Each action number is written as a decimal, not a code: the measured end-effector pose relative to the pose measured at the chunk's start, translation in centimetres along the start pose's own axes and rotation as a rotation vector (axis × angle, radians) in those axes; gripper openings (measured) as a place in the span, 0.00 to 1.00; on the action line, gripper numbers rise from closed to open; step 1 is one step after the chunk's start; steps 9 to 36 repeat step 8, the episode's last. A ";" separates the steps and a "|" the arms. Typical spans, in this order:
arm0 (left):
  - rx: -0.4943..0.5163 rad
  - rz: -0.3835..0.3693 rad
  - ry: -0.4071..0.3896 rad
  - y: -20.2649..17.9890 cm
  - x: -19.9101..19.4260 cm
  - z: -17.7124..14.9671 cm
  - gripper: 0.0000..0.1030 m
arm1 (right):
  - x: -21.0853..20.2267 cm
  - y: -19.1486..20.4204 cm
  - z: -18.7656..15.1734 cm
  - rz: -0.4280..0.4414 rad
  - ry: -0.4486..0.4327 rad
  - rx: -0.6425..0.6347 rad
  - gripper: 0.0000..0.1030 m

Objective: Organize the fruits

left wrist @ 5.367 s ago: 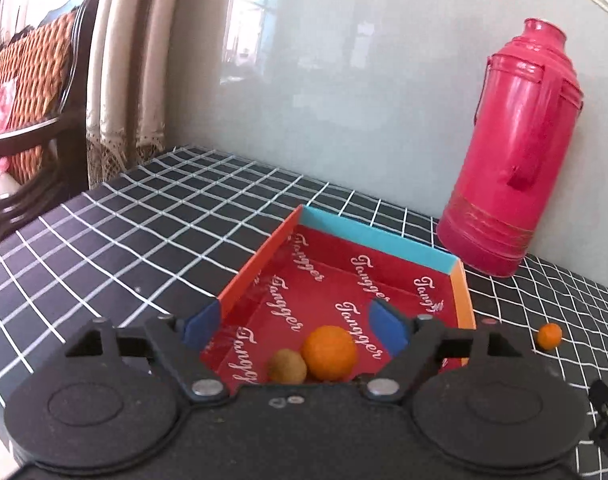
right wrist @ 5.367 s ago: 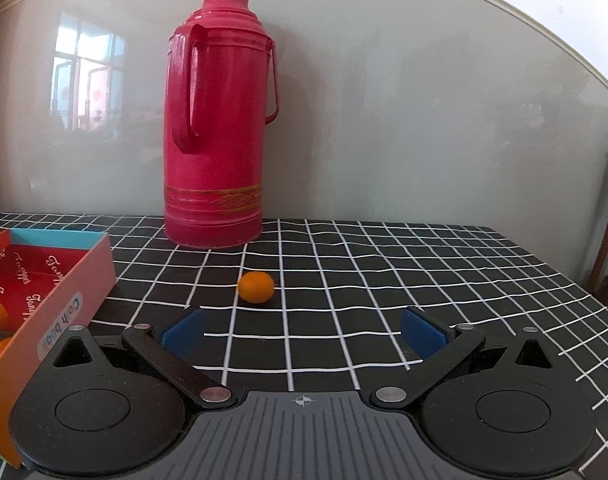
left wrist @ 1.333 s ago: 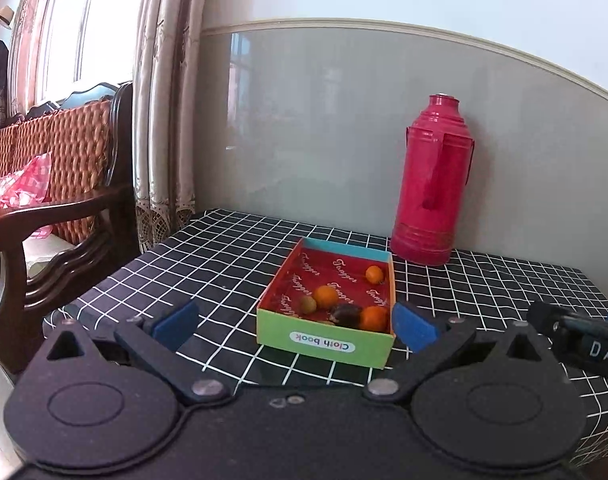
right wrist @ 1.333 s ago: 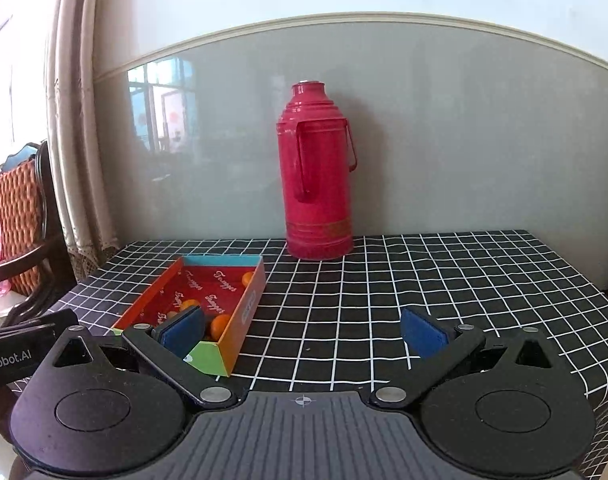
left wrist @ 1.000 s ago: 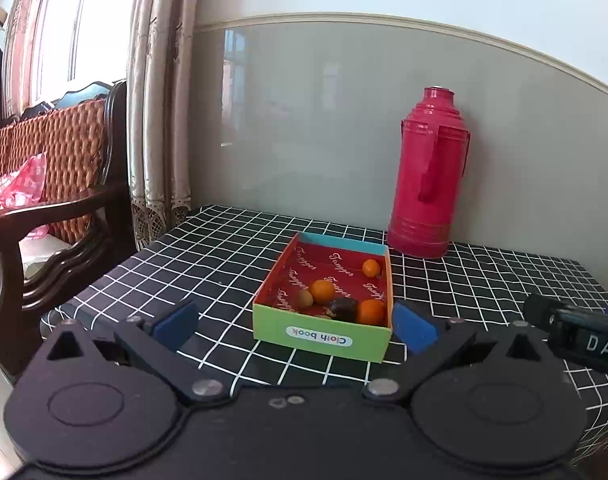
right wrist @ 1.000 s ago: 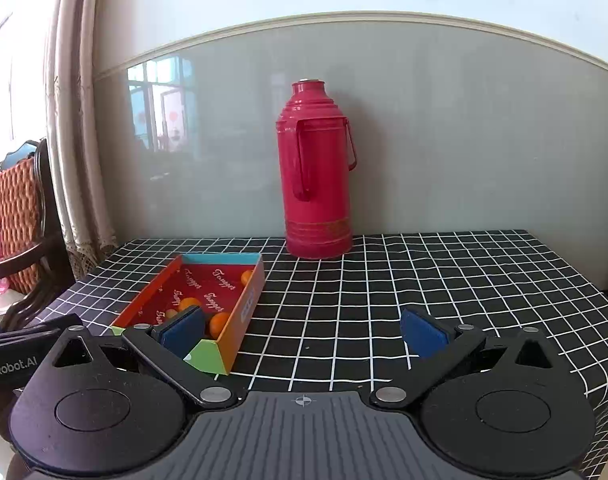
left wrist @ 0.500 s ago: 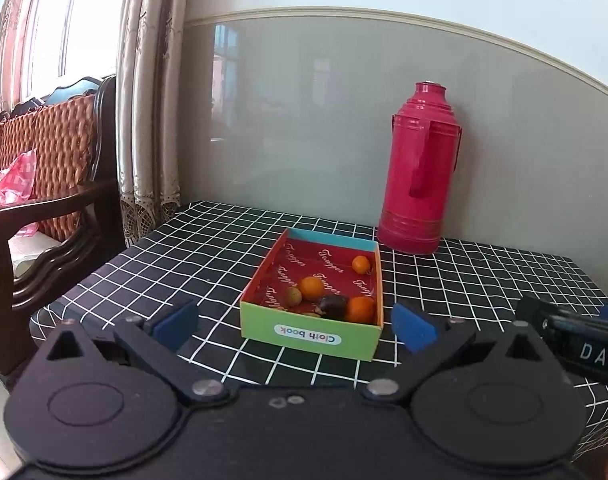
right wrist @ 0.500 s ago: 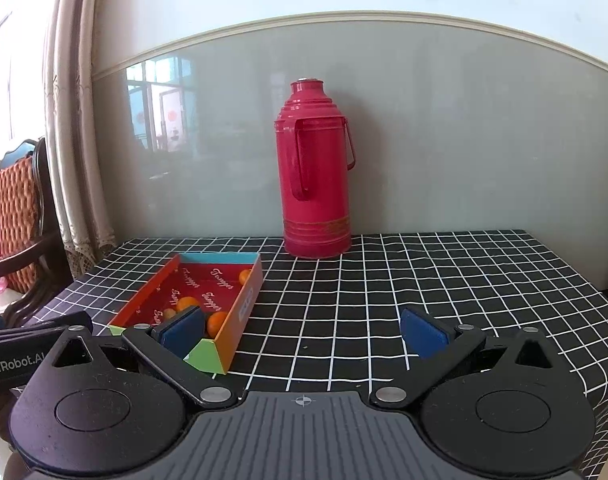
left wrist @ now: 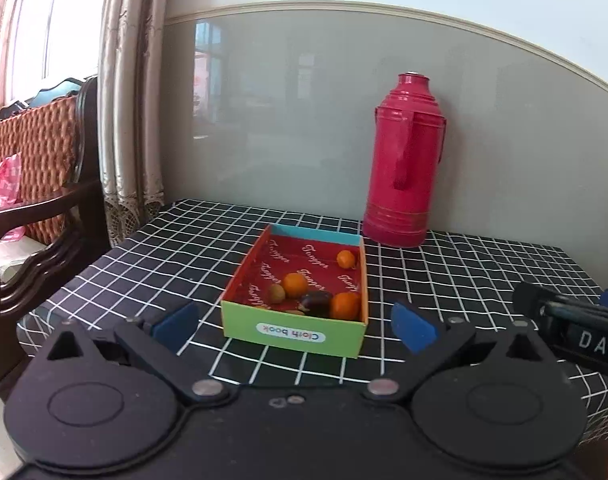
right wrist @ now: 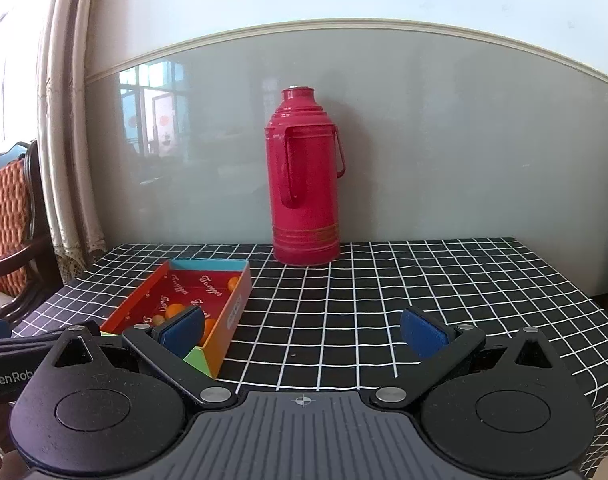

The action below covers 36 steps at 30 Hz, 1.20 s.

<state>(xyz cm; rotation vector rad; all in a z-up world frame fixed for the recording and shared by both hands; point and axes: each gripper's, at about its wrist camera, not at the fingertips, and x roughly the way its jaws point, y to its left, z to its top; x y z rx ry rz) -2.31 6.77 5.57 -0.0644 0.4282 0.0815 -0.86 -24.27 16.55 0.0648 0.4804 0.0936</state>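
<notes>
Left wrist view sits back from the table's near edge, facing the wall, box (left wrist: 294,334) centred ahead. Right wrist view sits further right, same facing, box (right wrist: 224,316) at lower left. Both share the box, the red thermos (left wrist: 403,176) and the checked tablecloth (right wrist: 383,296).

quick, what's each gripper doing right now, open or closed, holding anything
Left gripper: open, holding nothing, pulled back from the fruit box.
Right gripper: open, holding nothing, above the checkered tablecloth.
</notes>
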 end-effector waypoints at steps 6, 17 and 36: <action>-0.001 -0.011 -0.023 -0.4 -0.1 -0.2 0.92 | 0.1 -0.3 0.0 -0.008 -0.002 0.007 1.00; 0.006 -0.005 -0.026 -0.4 -0.1 -0.1 0.94 | 0.2 -0.4 0.1 -0.010 0.000 0.010 1.00; 0.006 -0.005 -0.026 -0.4 -0.1 -0.1 0.94 | 0.2 -0.4 0.1 -0.010 0.000 0.010 1.00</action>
